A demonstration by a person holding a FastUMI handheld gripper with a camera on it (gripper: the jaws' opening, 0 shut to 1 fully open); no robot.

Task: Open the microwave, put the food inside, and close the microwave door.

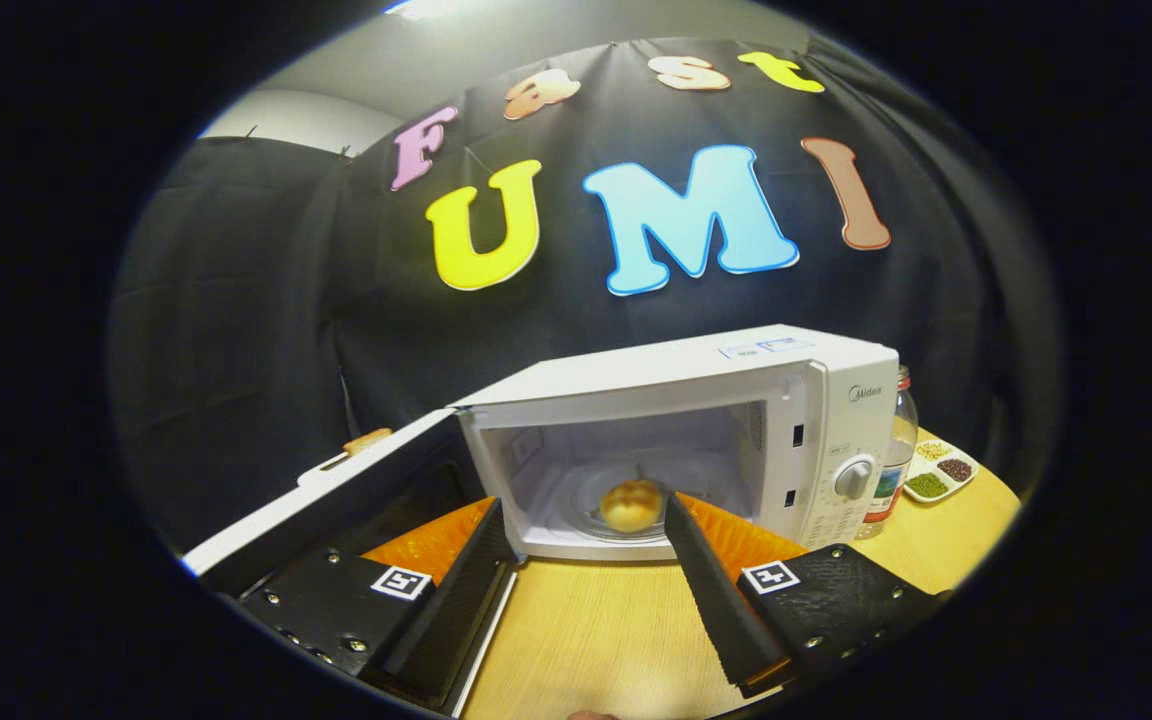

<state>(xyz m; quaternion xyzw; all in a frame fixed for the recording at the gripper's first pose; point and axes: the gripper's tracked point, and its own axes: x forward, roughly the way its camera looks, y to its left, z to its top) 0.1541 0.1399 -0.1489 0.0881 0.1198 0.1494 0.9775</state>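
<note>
From my station I read the task as about two-thirds done. At the lower left of the frame the microwave door [336, 490] hangs swung wide, its dark inner face turned toward me and its white edge running down toward the left finger. Moving right to the middle of the frame, the microwave [696, 400] stands on the wooden table [596, 630] with an orange mat [426, 545] under its front, and its cavity is lit and open. Inside, the food [633, 504], a round golden bun by the look of it, sits on the glass turntable [626, 528]. So opening and loading look finished to me; what is left is shutting the door.

My gripper [586, 515] sits low in the frame, in front of the oven mouth. Its jaws are spread wide and released, holding nothing: bare table shows between them, and the bun lies beyond the tips, nearer the right finger in this view but apart from it. I cannot tell whether the right tip touches the sill of the cavity. Further right, past the control panel with its dial [854, 478], a bottle [898, 450] and a small divided dish [941, 472] of beans stand out of my way. I would next want to get round the outside of the door at the left.
</note>
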